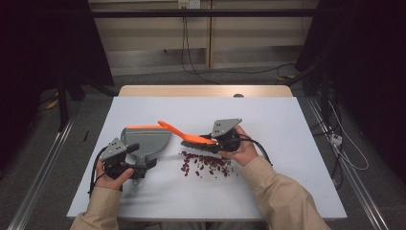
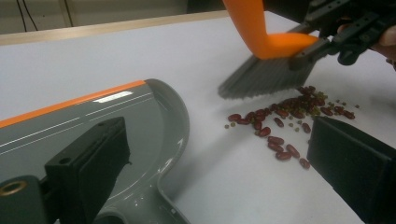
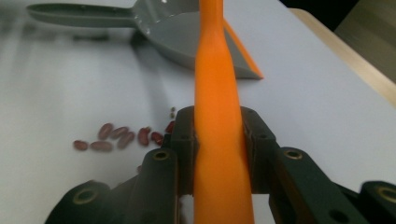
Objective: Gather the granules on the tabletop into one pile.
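While our right gripper clamps the brush handle, bristles tilted down over the beans on the surface, our left gripper grips the dustpan handle at the left, forearm angled in low.

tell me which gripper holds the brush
The right gripper: its jaws clamp the orange brush handle. The left gripper is at the grey dustpan instead.

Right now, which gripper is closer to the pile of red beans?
Right. The right gripper holds the orange brush directly above the beans. The left gripper sits farther off to their left, at the grey dustpan.
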`<state>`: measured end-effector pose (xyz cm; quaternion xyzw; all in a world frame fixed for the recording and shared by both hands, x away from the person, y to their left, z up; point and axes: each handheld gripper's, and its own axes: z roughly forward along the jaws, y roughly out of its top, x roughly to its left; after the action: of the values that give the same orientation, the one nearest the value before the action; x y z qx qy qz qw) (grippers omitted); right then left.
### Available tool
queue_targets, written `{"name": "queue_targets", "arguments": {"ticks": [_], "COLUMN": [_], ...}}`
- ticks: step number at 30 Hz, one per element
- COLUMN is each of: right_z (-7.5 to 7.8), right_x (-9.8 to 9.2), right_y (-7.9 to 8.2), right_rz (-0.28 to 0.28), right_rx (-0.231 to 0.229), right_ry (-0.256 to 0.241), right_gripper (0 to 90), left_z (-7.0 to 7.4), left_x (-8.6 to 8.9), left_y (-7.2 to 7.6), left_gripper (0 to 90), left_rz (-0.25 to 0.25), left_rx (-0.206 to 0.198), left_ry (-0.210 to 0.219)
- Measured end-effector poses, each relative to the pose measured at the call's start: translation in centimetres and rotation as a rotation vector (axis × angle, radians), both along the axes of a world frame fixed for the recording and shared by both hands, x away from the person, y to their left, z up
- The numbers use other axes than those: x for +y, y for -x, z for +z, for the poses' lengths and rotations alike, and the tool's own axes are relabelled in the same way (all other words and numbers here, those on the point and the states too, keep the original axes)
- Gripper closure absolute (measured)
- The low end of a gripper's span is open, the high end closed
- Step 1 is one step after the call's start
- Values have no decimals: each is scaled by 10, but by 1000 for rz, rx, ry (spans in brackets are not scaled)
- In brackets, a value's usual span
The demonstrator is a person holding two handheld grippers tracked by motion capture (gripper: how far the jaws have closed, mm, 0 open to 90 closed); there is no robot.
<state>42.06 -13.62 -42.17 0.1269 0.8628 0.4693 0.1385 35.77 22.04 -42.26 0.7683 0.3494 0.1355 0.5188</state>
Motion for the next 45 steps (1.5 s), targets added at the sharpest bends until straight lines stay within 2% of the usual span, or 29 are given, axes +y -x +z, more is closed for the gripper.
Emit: {"name": "queue_targets", "arguments": {"ticks": [2,5,9,10,13,19,22,25,28,32,36,38,42,43,44,45], "right_z": [2,0,-11,-14,-14,-10,-9,-4,4,10,4,-1,-10,-13,-14,-15], "right_x": [1,7,21,23,30,31,31,24,8,-20,-44,-51,-59,-60,-60,-59], "right_y": [-6,-14,-20,-21,-19,-8,-2,0,2,3,8,11,15,16,18,20], "right_rz": [-11,-19,-10,2,28,87,99,80,34,-57,-143,-171,-198,-198,-194,-194], "right_rx": [-2,-16,-12,-1,7,28,7,-6,-24,-34,-29,-32,-24,-15,-1,-5], "right_ry": [-9,10,45,29,33,51,65,31,-9,-8,7,32,47,44,19,17], "right_gripper": [712,711,712,711,710,711,711,711,711,712,711,711,711,711,711,711], "left_z": [0,0,-1,-1,-1,-1,-2,-2,-2,-2,-2,-3,-2,-2,-2,-2], "left_x": [0,1,1,1,2,1,1,1,1,0,0,-1,-1,-1,-1,-1], "left_y": [0,-1,-1,-1,-1,-1,0,0,0,0,0,-1,0,0,0,0], "left_gripper": [53,53,53,53,53,53,53,53,53,53,53,53,53,53,53,53], "left_rz": [-3,-1,1,1,1,-5,-5,-5,-6,-10,-11,-9,-9,-9,-10,-10], "left_rx": [0,2,5,4,5,8,8,9,8,8,11,12,11,12,10,10], "left_ry": [-2,0,3,4,1,-2,-2,-1,-1,-6,-6,-7,-9,-8,-9,-8]}}
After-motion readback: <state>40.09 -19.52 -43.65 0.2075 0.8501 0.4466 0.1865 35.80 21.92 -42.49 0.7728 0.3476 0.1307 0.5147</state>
